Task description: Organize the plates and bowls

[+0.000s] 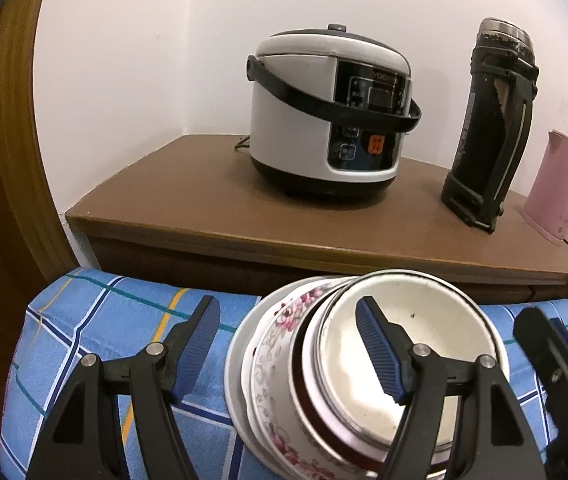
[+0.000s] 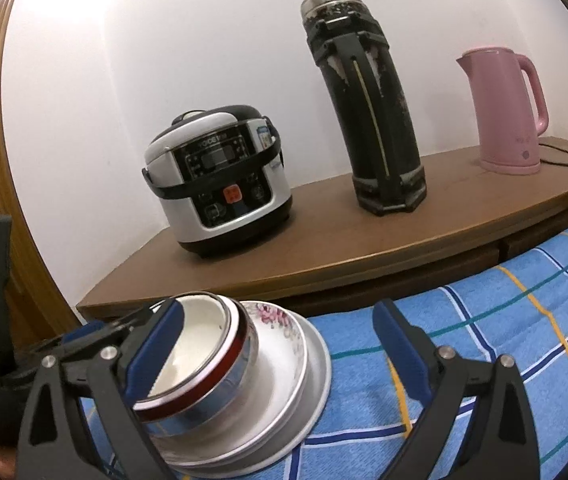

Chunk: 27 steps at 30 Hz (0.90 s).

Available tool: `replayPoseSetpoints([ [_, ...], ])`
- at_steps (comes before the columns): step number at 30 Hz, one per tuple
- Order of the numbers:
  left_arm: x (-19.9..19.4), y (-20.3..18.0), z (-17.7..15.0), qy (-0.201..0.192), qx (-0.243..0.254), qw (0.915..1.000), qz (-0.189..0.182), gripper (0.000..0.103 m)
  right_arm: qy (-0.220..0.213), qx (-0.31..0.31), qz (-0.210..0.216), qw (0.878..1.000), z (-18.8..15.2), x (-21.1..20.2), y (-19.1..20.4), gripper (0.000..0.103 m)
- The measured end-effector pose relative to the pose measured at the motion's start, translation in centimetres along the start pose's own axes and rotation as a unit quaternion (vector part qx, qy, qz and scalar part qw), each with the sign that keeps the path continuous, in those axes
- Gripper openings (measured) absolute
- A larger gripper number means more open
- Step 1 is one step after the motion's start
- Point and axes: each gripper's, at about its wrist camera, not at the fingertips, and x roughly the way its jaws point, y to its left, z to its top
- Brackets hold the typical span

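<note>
A stack of dishes sits on a blue checked cloth (image 1: 104,320): a white plate (image 1: 236,380) at the bottom, a floral bowl (image 1: 280,344) on it, and a steel bowl (image 1: 335,360) with a red band and white inside on top. My left gripper (image 1: 287,302) is open; one finger hangs over the steel bowl's inside, the other over the cloth left of the stack. My right gripper (image 2: 278,312) is open wide, its left finger at the steel bowl (image 2: 200,344) and its right finger over the cloth. Neither gripper's pads press on anything.
Behind the cloth stands a brown wooden cabinet (image 1: 204,200) carrying a white and black rice cooker (image 1: 323,120), a tall black thermos (image 1: 491,128) and a pink kettle (image 1: 559,188) with its cord. A white wall rises behind; a wooden frame stands at the left.
</note>
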Motion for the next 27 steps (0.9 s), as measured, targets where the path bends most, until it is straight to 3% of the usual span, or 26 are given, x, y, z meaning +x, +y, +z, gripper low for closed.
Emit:
replayPoseSetpoints([
  [10, -1.0, 0.0, -1.1, -0.021, -0.003, 0.9998, 0.0, 0.073, -0.016, -0.011, 0.004, 1.0, -0.2, -0.2, 0.1, 0.099],
  [27, -6.9, 0.3, -3.8, -0.055, -0.016, 0.9983, 0.009, 0.073, -0.088, -0.027, -0.004, 0.996, -0.7, -6.5, 1.4, 0.103],
])
